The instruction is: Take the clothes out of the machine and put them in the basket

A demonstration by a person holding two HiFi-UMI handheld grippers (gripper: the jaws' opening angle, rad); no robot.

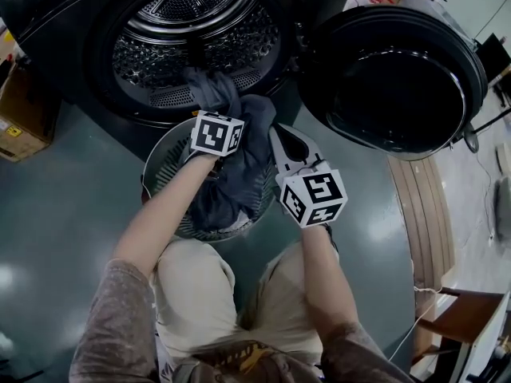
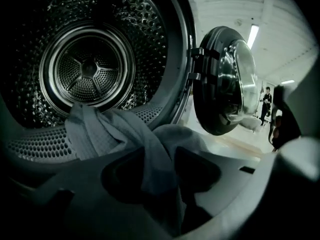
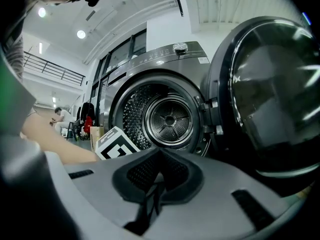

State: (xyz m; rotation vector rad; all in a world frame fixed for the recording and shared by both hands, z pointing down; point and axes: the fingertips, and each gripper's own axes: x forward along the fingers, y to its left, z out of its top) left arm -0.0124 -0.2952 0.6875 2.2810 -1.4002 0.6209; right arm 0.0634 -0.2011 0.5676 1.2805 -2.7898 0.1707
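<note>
**A:** Where do we have the cloth (image 1: 239, 166)?

**B:** Half out. Its upper end lies over the lip of the drum (image 1: 200, 30), and the rest hangs down into the basket (image 1: 156, 162), which stands on the floor (image 1: 64, 214) right under the opening. That is why we set it there: whatever we pull out can drop straight in.

**A:** And our grip?

**B:** Our left hand-held gripper (image 2: 161, 169) has its jaws closed on a gathered fold of the cloth near the lip and points down at it. Our right hand-held gripper (image 3: 156, 176) is closed on nothing and held just beside the cloth, facing the drum.

**A:** The door (image 1: 399, 78)?

**B:** Swung wide to the right, out of our way.

**A:** Anything else inside?

**B:** We see only bare perforated metal behind the cloth, so we judge this to be the last piece. The basket holds grey fabric, and we cannot tell whether it is all this one cloth.
</note>
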